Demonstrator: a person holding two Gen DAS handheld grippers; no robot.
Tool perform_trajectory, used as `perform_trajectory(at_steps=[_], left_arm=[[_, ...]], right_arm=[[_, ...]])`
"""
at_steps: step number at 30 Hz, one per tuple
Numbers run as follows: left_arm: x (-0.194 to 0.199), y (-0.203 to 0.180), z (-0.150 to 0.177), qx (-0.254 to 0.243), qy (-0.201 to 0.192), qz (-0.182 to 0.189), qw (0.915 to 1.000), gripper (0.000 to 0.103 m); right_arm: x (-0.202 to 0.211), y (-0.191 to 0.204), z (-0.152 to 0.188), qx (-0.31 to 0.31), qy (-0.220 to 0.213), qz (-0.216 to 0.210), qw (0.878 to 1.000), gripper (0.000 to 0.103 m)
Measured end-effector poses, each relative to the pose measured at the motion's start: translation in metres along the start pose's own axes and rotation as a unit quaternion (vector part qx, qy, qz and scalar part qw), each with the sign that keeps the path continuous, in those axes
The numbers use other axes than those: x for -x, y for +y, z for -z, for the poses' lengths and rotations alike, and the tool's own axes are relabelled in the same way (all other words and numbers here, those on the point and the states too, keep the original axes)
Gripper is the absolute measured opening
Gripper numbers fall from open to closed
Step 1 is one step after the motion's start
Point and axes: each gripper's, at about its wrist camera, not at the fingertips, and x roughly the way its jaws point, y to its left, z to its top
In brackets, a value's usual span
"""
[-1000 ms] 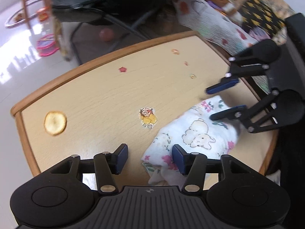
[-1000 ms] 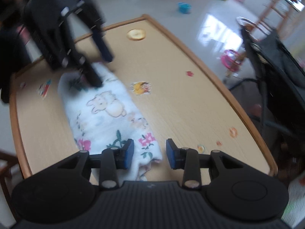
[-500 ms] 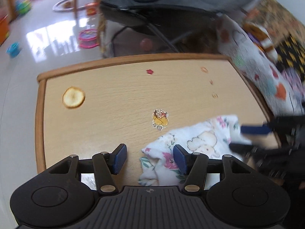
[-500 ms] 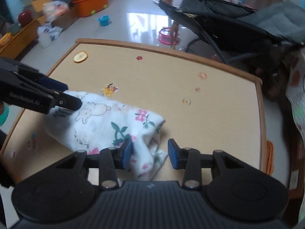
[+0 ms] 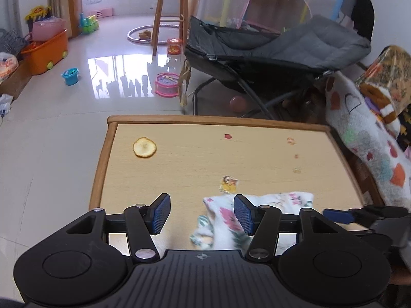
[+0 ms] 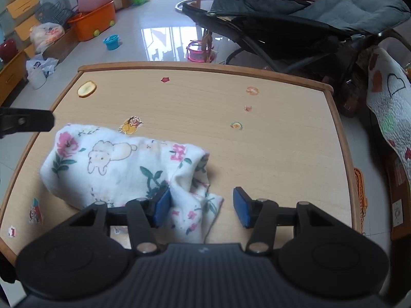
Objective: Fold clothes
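A white cloth with pink flowers and a bunny print [image 6: 115, 161] lies bunched on the wooden table [image 6: 282, 154], toward its near left. My right gripper [image 6: 202, 208] is low over the cloth's right end. Its jaws are opening, and a fold of cloth lies between them against the left pad without being pinched. In the left wrist view, my left gripper [image 5: 201, 214] is open above the cloth's other end [image 5: 223, 218], which shows beside its right pad. My right gripper's blue finger [image 5: 336, 215] enters at the right. My left gripper's black finger [image 6: 28, 123] pokes in at the left edge.
Small stickers and a round yellow slice [image 5: 144, 147] dot the table [image 5: 192, 159]. A dark grey baby bouncer [image 5: 269, 48] stands past the far edge. A heart-patterned quilt [image 5: 364, 138] hangs at the right. An orange tub [image 5: 45, 54] and toys sit on the glossy floor.
Both views have rolled to level with the table. The left gripper drew back and rose off the cloth. The right jaws widened around the cloth's end.
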Motion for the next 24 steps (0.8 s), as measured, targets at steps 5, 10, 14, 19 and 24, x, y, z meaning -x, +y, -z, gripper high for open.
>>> perform_trajectory(at_steps=[5, 10, 14, 19, 24], left_arm=[[-0.004, -0.013, 0.018, -0.006, 0.006, -0.017, 0.9998, 0.058], [-0.022, -0.006, 0.024, 0.031, 0.013, -0.018, 0.9993, 0.058], [-0.038, 0.001, 0.028, 0.053, 0.021, -0.024, 0.9981, 0.058], [-0.049, 0.004, 0.034, 0.063, 0.034, -0.009, 0.9974, 0.058], [-0.065, 0.014, 0.040, 0.109, 0.058, 0.019, 0.9922, 0.058]], right_arm=[[0.001, 0.002, 0.006, -0.003, -0.010, 0.006, 1.000, 0.054], [0.001, 0.002, 0.011, -0.008, -0.022, 0.006, 1.000, 0.055], [0.002, 0.000, 0.015, -0.022, -0.031, 0.000, 0.999, 0.055], [0.004, 0.000, 0.017, -0.027, -0.040, -0.002, 0.999, 0.055], [0.002, -0.003, 0.018, -0.052, -0.032, -0.012, 0.998, 0.055]])
